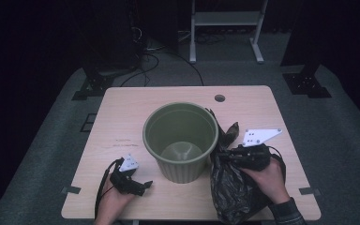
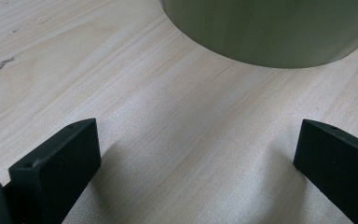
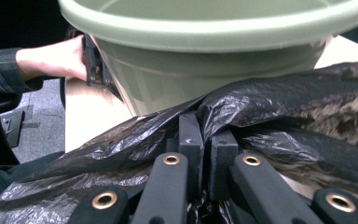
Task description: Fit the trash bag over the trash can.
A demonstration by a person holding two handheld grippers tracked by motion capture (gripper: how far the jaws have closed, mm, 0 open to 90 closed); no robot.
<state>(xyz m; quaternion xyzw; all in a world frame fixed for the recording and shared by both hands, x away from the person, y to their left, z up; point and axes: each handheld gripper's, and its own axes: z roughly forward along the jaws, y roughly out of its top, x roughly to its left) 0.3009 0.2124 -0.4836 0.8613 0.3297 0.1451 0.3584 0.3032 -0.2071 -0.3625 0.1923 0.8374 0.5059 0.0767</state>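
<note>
A crumpled black bin bag is pinched by the clenched right gripper — just beside the green bin. The left gripper is held spread wide and empty over the wooden table, near the bin's base.

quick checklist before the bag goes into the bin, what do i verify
1. Right gripper has the bag: ok, jaws close together with black plastic pinched between them.
2. Left gripper free to help: ok, jaws wide apart over bare table, nothing between them.
3. Bin ready: ok, upright and nothing seen inside in the high view.
4. Bag mouth open: not ok, it lies crumpled beside the bin at its right.
5. Bin steadied: not ok, the left gripper sits near its base, not touching.
6. Which part of the bag is gripped, rim or body: cannot tell.
</note>
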